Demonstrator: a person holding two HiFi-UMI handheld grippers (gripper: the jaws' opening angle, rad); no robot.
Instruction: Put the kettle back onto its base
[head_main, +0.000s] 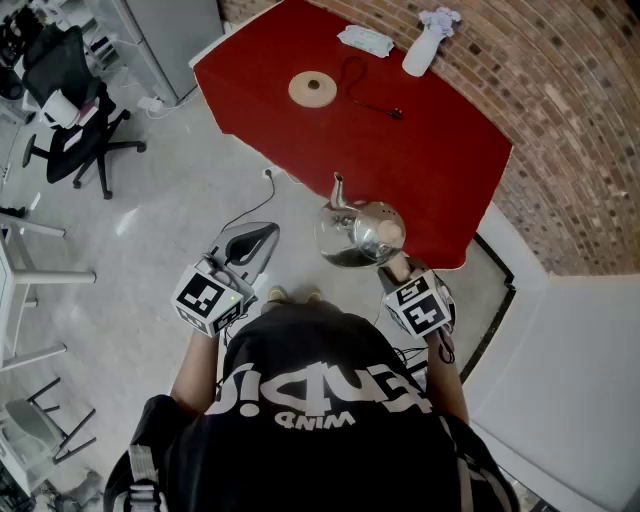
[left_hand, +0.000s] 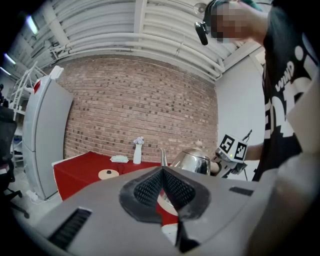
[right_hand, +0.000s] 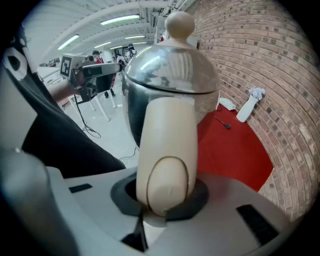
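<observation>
My right claw (right_hand: 162, 200) is clamping the kettle's cream handle (right_hand: 167, 145), and the kettle (head_main: 358, 232) is hanging in the air over the floor, just off the near edge of the red table (head_main: 440, 170). The base (head_main: 312, 89) is lying well away, toward the far side of the table, with its cord (head_main: 372, 98) trailing beside it. My left claw (head_main: 245, 250) is hovering with its jaws together, holding nothing. I am judging that this carry calls for a level kettle. So I am planning on holding the spout (head_main: 338, 190) upright, bringing the body straight over the base, lowering it centred, and loosening my grip only once it is sitting flat.
</observation>
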